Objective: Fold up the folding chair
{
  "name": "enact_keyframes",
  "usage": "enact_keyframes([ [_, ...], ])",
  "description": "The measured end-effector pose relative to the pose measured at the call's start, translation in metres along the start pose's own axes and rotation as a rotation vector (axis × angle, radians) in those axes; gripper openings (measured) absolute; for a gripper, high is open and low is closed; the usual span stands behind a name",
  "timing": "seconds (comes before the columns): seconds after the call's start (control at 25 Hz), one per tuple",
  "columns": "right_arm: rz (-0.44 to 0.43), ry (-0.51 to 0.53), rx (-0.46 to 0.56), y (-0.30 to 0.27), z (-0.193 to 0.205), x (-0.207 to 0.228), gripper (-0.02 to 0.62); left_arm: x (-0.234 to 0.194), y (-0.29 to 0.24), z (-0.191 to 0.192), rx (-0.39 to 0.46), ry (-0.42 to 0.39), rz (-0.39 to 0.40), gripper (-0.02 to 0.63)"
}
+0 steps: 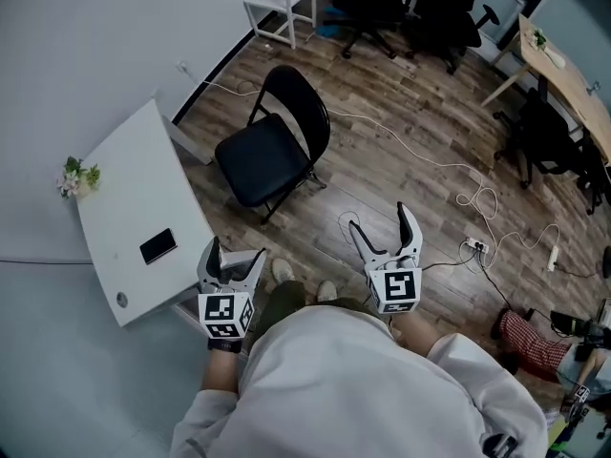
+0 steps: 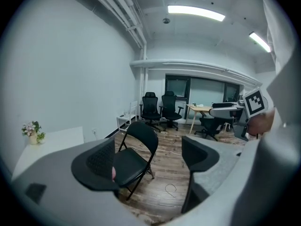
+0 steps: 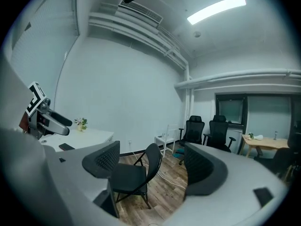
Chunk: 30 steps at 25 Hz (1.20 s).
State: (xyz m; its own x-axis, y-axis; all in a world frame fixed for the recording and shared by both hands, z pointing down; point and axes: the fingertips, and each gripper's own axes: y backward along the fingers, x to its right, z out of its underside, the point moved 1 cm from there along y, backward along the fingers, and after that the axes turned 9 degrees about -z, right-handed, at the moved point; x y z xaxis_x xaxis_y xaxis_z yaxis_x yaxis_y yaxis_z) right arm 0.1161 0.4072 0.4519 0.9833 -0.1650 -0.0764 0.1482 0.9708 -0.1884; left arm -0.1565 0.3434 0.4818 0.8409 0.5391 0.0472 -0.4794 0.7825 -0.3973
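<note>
The black folding chair [image 1: 272,146] stands unfolded on the wood floor, its seat toward the white table and its rounded backrest [image 1: 301,103] away from it. It is some way ahead of both grippers. My left gripper [image 1: 236,252] is open and empty, held low by the table's near corner. My right gripper [image 1: 380,219] is also open and empty, out over the floor to the chair's right. The chair [image 2: 134,157] shows beyond the spread jaws of the left gripper [image 2: 150,159]. In the right gripper view the chair [image 3: 136,173] stands far past the right gripper [image 3: 153,164].
A white table [image 1: 134,179] left of the chair carries a phone [image 1: 158,246] and a small flower pot [image 1: 76,176]. Cables [image 1: 458,189] and a power strip [image 1: 477,248] lie on the floor at right. Office chairs [image 1: 410,8], a white shelf [image 1: 282,3] and a wooden desk [image 1: 563,74] stand farther back.
</note>
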Motion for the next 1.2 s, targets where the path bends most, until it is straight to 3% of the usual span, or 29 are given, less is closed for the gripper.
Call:
enact_keyframes([
  [0.4, -0.004, 0.039, -0.027, -0.085, -0.019, 0.027, 0.413, -0.034, -0.087, 0.009, -0.060, 0.066, 0.024, 0.436],
  [0.76, 0.026, 0.079, -0.084, -0.188, -0.036, 0.043, 0.413, -0.097, -0.178, 0.011, -0.113, 0.127, 0.060, 0.436],
  [0.96, 0.013, 0.081, -0.118, -0.249, -0.035, 0.055, 0.413, -0.126, -0.225, 0.038, -0.207, 0.212, 0.066, 0.436],
  [1.2, -0.065, 0.085, -0.161, -0.336, -0.023, 0.080, 0.411, -0.153, -0.278, 0.094, -0.342, 0.342, 0.014, 0.436],
])
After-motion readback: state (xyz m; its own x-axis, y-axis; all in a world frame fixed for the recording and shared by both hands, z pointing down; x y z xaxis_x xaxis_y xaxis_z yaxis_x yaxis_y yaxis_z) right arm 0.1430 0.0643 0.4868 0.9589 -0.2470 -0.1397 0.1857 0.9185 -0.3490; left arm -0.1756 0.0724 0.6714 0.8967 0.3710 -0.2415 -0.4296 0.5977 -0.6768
